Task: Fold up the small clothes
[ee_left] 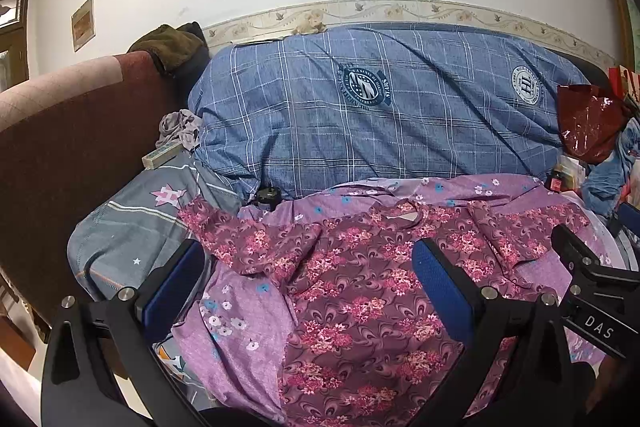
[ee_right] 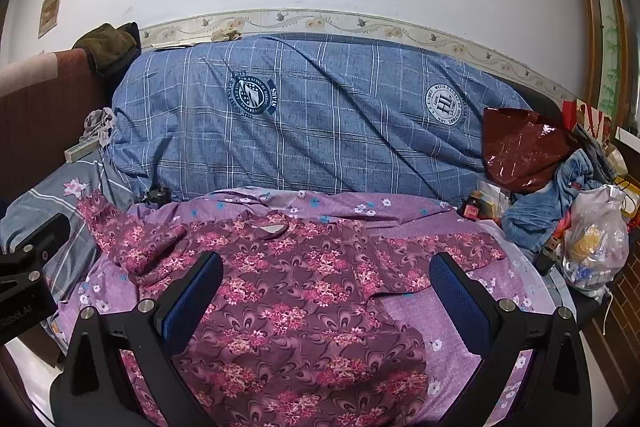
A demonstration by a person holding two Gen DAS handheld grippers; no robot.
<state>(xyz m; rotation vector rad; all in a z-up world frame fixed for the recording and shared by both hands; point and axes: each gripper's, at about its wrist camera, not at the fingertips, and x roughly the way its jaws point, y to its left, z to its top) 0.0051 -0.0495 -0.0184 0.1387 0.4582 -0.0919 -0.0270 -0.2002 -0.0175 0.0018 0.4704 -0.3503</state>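
A maroon shirt with pink flowers (ee_left: 352, 291) lies spread flat on a lilac flowered sheet (ee_left: 236, 323), collar toward the back and both sleeves out to the sides. It also shows in the right wrist view (ee_right: 304, 291). My left gripper (ee_left: 308, 275) is open and empty, hovering above the shirt's left half. My right gripper (ee_right: 326, 285) is open and empty above the shirt's middle and right side. The right gripper's body shows at the right edge of the left wrist view (ee_left: 592, 283).
A rolled blue plaid quilt (ee_left: 380, 107) lies along the wall behind the shirt. A grey pillow (ee_left: 132, 227) and brown headboard (ee_left: 60, 155) are on the left. A dark red bag (ee_right: 520, 147), jeans (ee_right: 560, 199) and a clear plastic bag (ee_right: 596, 243) crowd the right side.
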